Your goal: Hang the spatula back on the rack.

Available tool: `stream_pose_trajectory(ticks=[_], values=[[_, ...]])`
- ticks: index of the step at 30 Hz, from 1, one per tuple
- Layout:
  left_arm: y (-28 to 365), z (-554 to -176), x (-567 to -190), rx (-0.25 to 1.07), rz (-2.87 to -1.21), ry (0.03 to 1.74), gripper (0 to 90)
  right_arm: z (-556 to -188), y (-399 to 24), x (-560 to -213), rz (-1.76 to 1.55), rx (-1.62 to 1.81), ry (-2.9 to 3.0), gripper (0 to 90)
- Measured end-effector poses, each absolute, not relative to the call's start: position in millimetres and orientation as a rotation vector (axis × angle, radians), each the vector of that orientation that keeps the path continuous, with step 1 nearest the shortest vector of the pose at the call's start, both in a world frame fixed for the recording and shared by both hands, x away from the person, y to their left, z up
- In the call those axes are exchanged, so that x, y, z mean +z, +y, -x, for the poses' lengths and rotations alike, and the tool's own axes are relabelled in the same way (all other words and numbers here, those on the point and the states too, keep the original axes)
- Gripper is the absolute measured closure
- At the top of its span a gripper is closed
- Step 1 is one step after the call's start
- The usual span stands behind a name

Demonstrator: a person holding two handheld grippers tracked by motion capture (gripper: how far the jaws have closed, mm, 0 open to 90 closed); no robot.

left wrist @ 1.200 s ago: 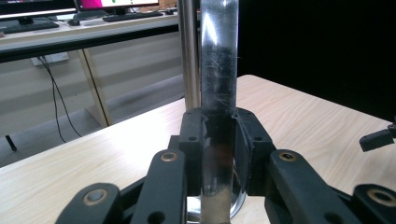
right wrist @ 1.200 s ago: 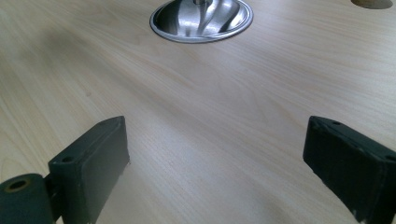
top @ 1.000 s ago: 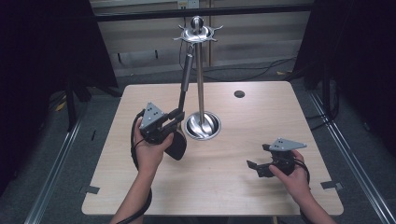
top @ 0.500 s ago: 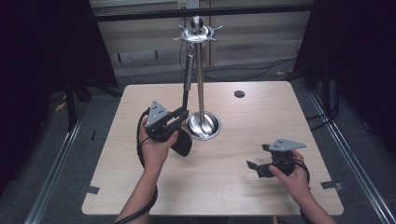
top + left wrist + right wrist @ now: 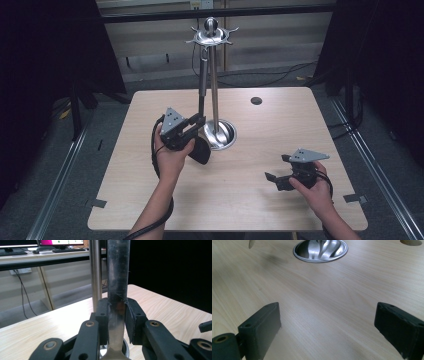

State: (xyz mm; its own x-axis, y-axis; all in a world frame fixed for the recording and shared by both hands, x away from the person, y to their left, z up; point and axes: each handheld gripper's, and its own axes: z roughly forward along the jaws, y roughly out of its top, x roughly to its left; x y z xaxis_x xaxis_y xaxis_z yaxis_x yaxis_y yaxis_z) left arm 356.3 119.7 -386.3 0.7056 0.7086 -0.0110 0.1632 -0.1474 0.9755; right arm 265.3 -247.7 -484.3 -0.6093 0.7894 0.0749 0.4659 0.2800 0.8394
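A steel utensil stand (image 5: 214, 75) rises from a round base (image 5: 220, 135) at the table's middle, with a hook ring (image 5: 210, 35) on top. A long utensil (image 5: 202, 85) with a metal handle and a black head (image 5: 201, 150) stands almost upright just left of the pole, its top end at the ring. My left gripper (image 5: 199, 120) is shut on the lower handle (image 5: 117, 277), with the pole (image 5: 95, 275) right behind it. My right gripper (image 5: 274, 180) rests low at the front right, open, with bare wood between its jaws (image 5: 327, 322).
The wooden table (image 5: 260, 220) has a round cable hole (image 5: 256, 100) at the back right. The stand's shiny base (image 5: 320, 250) lies ahead of the right gripper. Dark curtains and cables surround the table; a desk with monitors (image 5: 45, 242) stands behind.
My left gripper has moved right, toward the stand, bringing the utensil from a clear tilt to nearly upright beside the pole. The right gripper has stayed put.
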Motion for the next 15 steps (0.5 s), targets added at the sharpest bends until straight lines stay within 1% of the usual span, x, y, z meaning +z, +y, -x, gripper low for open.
stream_pose_trajectory(ticks=[15], values=[[113.1,-360.7,-388.7,0.559,-1.681,0.709,73.9,-264.1,-251.7,-483.7,-1.147,1.254,2.189,6.5]])
